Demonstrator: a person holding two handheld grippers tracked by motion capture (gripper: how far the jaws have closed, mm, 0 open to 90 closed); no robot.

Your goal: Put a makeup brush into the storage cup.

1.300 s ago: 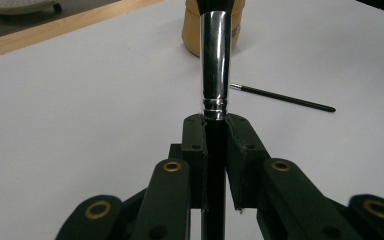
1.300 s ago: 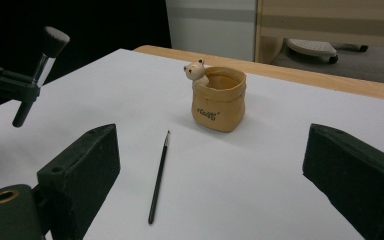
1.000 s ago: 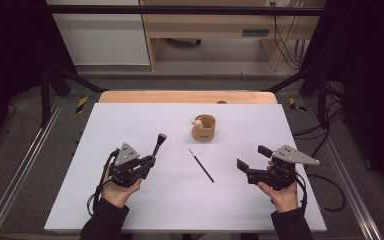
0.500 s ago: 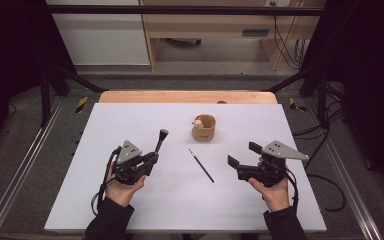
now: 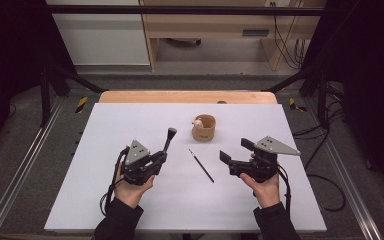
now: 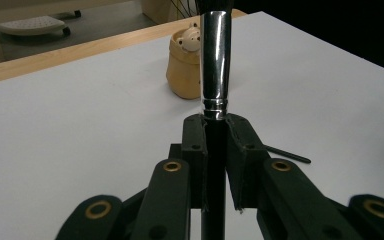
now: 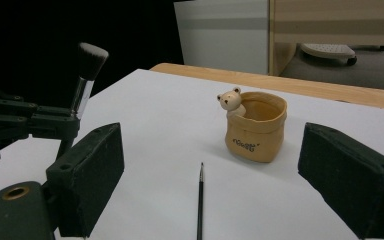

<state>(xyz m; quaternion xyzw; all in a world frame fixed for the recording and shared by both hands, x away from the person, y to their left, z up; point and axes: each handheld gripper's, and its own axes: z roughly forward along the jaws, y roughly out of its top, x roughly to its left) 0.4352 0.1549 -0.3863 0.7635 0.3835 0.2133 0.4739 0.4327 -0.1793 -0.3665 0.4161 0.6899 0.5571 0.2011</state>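
Step in hand: loading brushes into bear pot (image 5: 203,128). Left gripper (image 5: 166,152) clamped on makeup brush (image 5: 170,137), left of pot. Right gripper (image 5: 234,155) jaws apart, facing thin brush (image 5: 201,165) lying before pot. Next, probably: straddle thin brush, close

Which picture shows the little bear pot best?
The right gripper view: the pot stands near and whole, with its bear head and lettering clear. In the left gripper view the brush covers part of it. In the high view it is small and far off, past the thin brush.
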